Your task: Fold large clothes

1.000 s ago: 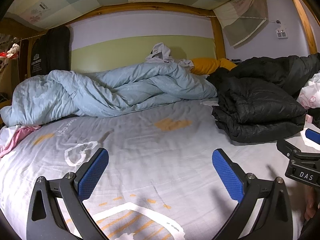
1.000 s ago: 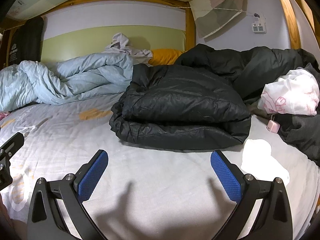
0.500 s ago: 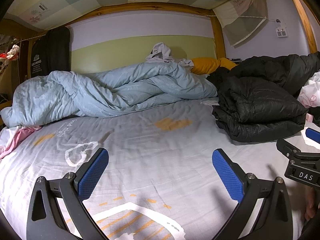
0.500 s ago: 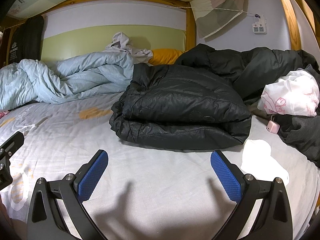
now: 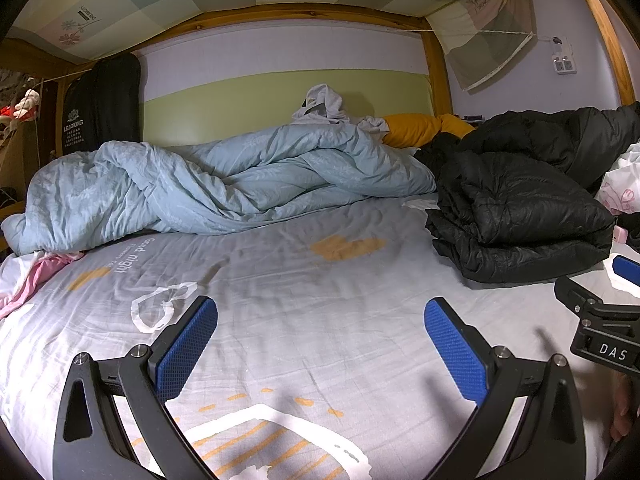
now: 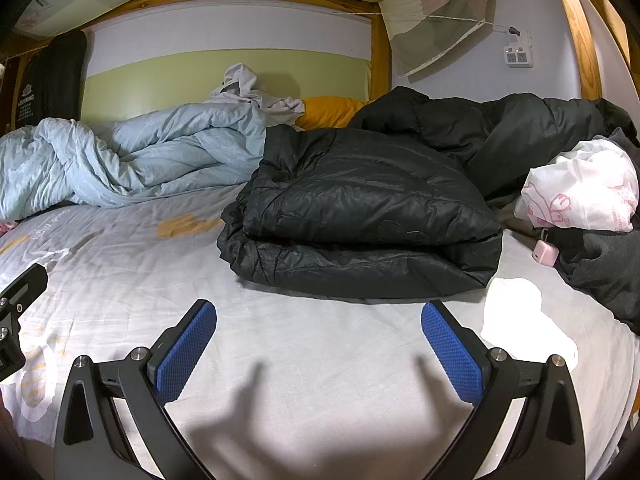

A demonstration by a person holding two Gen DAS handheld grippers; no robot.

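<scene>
Shiny black quilted puffer jacket (image 6: 360, 216) lies folded in layers on printed grey bedsheet (image 6: 320, 340); left gripper (image 5: 320, 344) and right gripper (image 6: 319, 340) both spread wide, empty.

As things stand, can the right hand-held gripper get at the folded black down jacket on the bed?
Probably yes. The right hand-held gripper is open and empty, facing the folded black jacket straight on, with only bare bedsheet between them. Nothing lies across that gap.
</scene>
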